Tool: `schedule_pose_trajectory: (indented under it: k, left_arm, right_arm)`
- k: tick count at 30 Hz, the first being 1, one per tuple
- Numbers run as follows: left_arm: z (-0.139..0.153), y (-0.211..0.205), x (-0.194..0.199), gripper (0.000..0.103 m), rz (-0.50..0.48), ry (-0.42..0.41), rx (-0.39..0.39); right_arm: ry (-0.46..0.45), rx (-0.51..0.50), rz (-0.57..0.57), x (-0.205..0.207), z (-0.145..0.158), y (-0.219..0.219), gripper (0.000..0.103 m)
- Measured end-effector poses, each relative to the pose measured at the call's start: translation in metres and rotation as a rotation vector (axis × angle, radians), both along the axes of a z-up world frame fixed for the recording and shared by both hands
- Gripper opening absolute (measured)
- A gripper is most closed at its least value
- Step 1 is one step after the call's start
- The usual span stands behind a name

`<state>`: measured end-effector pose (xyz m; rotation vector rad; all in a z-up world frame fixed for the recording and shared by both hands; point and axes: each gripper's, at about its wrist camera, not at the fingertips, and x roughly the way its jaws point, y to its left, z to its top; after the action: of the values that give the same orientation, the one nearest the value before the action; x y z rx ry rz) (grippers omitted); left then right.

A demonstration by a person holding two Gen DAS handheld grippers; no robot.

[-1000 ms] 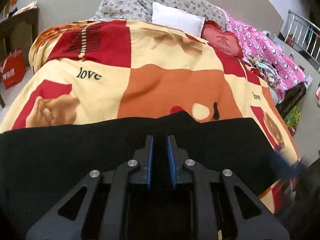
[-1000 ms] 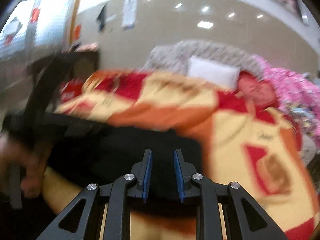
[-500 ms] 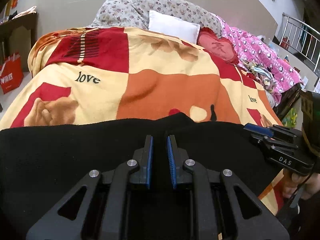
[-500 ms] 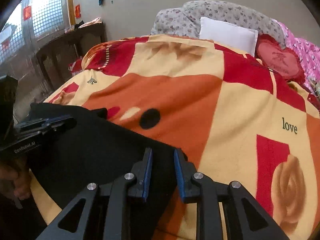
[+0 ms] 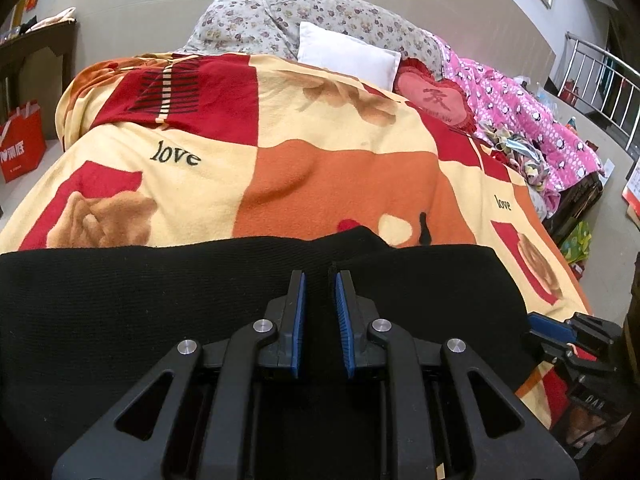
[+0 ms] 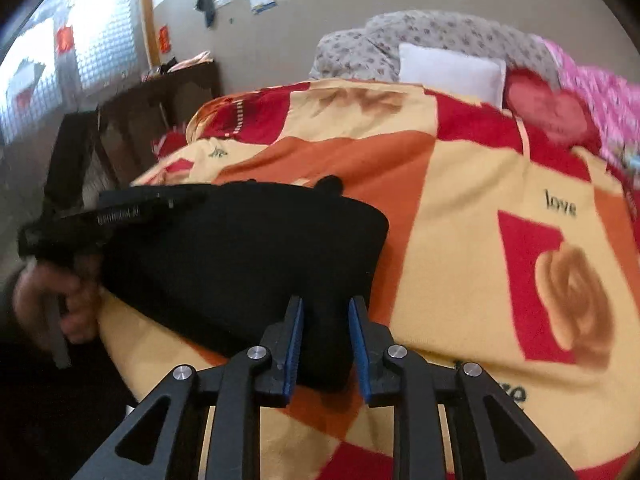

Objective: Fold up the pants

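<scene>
Lying flat, ribbed black knit pants [image 5: 160, 304] on fleece blanket [image 5: 328, 184]; both grippers' state unclear.

the pants [image 5: 168, 304] lie flat across the near end of the blanket [image 5: 328, 184], which covers the bed. the left gripper [image 5: 320, 312] sits over the middle of the pants — the right gripper [image 6: 324, 340] is at their right end, where the cloth stops and bare blanket runs on to the right. behind, at the far end of the bed, a pillow [image 5: 348, 58] leans on a heap of bedding [image 5: 328, 16], a heart-shaped cushion [image 5: 436, 98] just right of it. a quilt [image 5: 532, 120] trails down the bed's right side. left of the bed — a bag [image 5: 20, 140] on the floor.
</scene>
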<state>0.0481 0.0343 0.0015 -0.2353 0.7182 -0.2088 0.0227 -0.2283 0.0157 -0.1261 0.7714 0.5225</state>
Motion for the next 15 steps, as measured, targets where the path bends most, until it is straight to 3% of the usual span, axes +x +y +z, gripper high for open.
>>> schedule_pose_trajectory:
  k: [3,6,9,10,15]
  left_arm:
    - [-0.001,0.002,0.000,0.017,-0.002,0.002,-0.017]
    - [-0.001,0.002,0.000,0.017,-0.002,0.003,-0.024]
    - [-0.001,0.003,0.001,0.017,-0.005,0.002,-0.026]
    - [-0.001,0.003,0.001,0.017,-0.005,0.003,-0.028]
    - [-0.002,0.006,0.002,0.017,-0.012,0.007,-0.052]
  right_arm:
    - [-0.062,-0.061,0.007,-0.012,0.018,0.005,0.021]
    - [-0.124,-0.004,0.040,-0.028,0.037,0.010,0.021]
    - [-0.011,-0.107,0.069,-0.021,0.004,0.029,0.021]
    - [-0.051,-0.091,0.067,-0.024,-0.001,0.028,0.021]
    - [0.041,0.000,0.024,-0.016,0.008,0.018,0.021]
